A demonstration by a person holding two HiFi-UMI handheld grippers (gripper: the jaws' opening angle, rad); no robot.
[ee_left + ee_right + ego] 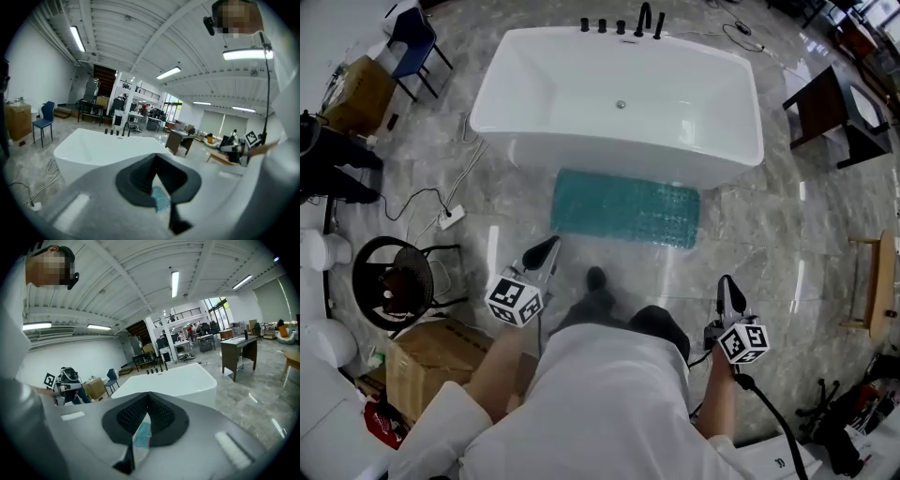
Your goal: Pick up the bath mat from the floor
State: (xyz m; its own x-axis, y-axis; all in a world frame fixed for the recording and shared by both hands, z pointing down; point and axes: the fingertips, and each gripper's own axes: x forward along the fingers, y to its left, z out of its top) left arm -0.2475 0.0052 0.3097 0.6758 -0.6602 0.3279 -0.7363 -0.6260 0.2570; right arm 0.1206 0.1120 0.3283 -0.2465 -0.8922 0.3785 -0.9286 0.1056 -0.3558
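A teal bath mat (625, 207) lies flat on the marble floor, right in front of the white bathtub (619, 98). My left gripper (546, 251) is held above the floor just short of the mat's near left corner, jaws shut and empty. My right gripper (727, 292) hangs further back, to the right of the mat, also shut with nothing in it. In the left gripper view a sliver of the mat (161, 198) shows through the slot below the closed jaws (155, 169). The right gripper view shows the same teal patch (142, 434) under its closed jaws (148, 405).
A cardboard box (436, 361) and a round black stand (392, 281) sit at the near left. A power strip with cables (450, 217) lies left of the tub. A dark desk (834, 112) and a wooden stool (874, 286) stand to the right.
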